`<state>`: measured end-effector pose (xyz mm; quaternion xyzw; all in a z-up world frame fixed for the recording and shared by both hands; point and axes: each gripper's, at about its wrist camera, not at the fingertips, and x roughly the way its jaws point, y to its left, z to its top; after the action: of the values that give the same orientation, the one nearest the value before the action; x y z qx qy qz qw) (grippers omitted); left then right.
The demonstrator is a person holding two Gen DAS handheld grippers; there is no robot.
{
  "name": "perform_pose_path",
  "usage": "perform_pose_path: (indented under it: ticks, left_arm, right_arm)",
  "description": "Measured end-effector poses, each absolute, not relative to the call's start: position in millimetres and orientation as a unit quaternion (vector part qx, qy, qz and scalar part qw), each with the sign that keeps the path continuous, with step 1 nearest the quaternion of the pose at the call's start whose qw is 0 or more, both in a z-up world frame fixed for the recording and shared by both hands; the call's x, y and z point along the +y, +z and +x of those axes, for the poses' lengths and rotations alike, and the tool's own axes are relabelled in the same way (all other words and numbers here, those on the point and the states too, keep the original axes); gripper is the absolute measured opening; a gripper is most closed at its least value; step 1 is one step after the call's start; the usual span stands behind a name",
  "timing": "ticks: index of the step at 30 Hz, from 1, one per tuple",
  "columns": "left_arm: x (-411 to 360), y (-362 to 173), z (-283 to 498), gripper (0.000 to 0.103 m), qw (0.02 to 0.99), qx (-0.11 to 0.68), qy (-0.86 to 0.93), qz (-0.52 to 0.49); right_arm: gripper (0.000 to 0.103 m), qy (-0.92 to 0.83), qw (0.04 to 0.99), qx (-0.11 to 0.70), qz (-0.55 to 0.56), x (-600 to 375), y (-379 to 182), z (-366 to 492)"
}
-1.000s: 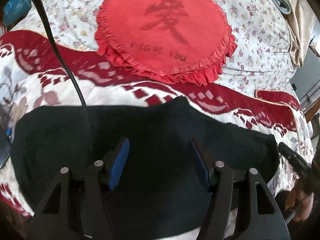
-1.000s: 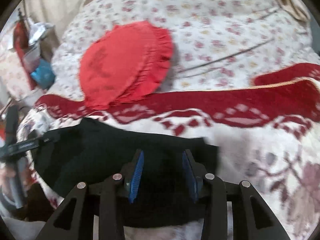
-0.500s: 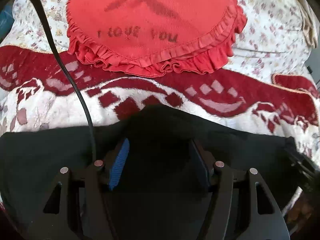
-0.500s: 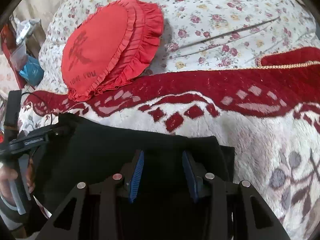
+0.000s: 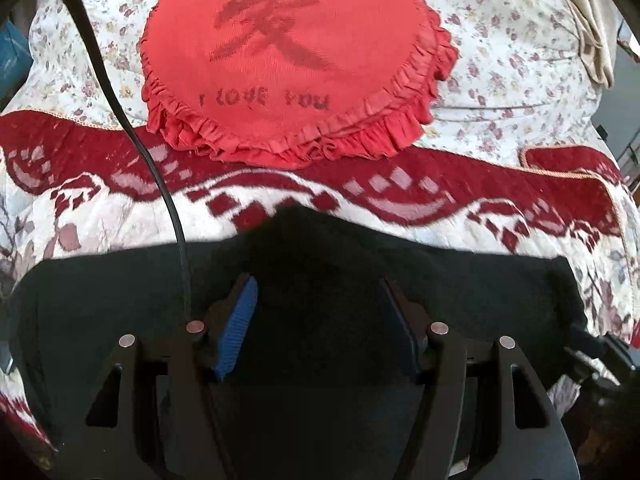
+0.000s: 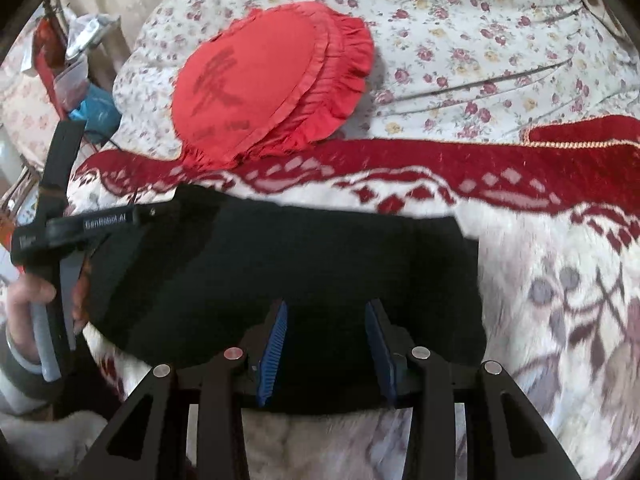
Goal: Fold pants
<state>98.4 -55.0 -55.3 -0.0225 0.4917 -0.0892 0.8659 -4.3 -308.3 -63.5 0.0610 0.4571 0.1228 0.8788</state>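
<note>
The black pants (image 5: 320, 280) lie spread flat on the near edge of a bed, on top of a red-and-white patterned blanket (image 5: 420, 200). Beyond the blanket sits a red frilled cushion (image 5: 292, 64) printed with a character and "I LOVE YOU", resting partly on the blanket's red border and partly on a floral quilt (image 5: 500, 60).

The left gripper (image 5: 316, 320) hangs over the middle of the pants with its jaws wide apart, the blue pads (image 5: 236, 328) clear of the cloth between them as far as can be seen. A black cable (image 5: 132, 128) crosses this view from top left down to the gripper, in front of the blanket and quilt.

The right gripper (image 6: 326, 348) hovers over the near edge of the pants, jaws partly open and holding nothing.

Only the right wrist view shows the person's left hand (image 6: 28, 304) on the other gripper's handle (at the pants' left end), and the clutter beside the bed (image 6: 80, 80), including something blue. Only the left wrist view shows the cushion's lettering clearly and a beige cloth (image 5: 592, 32) at the quilt's far right.
</note>
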Motion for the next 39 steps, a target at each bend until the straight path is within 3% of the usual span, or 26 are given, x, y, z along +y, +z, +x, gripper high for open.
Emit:
perform_pose_path:
  ticks: [9,14,17,22,27,34,36,39]
  left_arm:
    - [-74,-82,69,0.061,0.857,0.506,-0.099,-0.003]
    - [-88,-63,78,0.064,0.855,0.500,-0.137,-0.014]
    - [-110,-54,87,0.071,0.848,0.498,-0.184,-0.010]
    - [-172,-53,97,0.072,0.820,0.499,-0.280,0.024]
    - [-231,-66,106,0.072,0.775,0.520,-0.350,0.077]
    - [-280,-81,123,0.075,0.759,0.527,-0.370,0.096]
    - [-289,-85,126,0.075,0.752,0.531,-0.381,0.087]
    - [-297,-93,127,0.069,0.759,0.526,-0.374,0.082]
  right_arm:
    - [0.041,0.123,0.863,0.480,0.095,-320,-88,-22]
    - [0.049,0.110,0.862,0.470,0.152,-347,-80,-45]
    - [0.050,0.091,0.856,0.477,0.177,-361,-87,-53]
    - [0.052,0.086,0.843,0.468,0.251,-384,-102,-50]
    - [0.063,0.103,0.848,0.428,0.295,-389,-110,-47]
    - [0.064,0.112,0.848,0.390,0.341,-392,-118,-45]
    - [0.064,0.112,0.851,0.385,0.341,-392,-118,-43]
    - [0.039,0.098,0.857,0.387,0.327,-393,-117,-34]
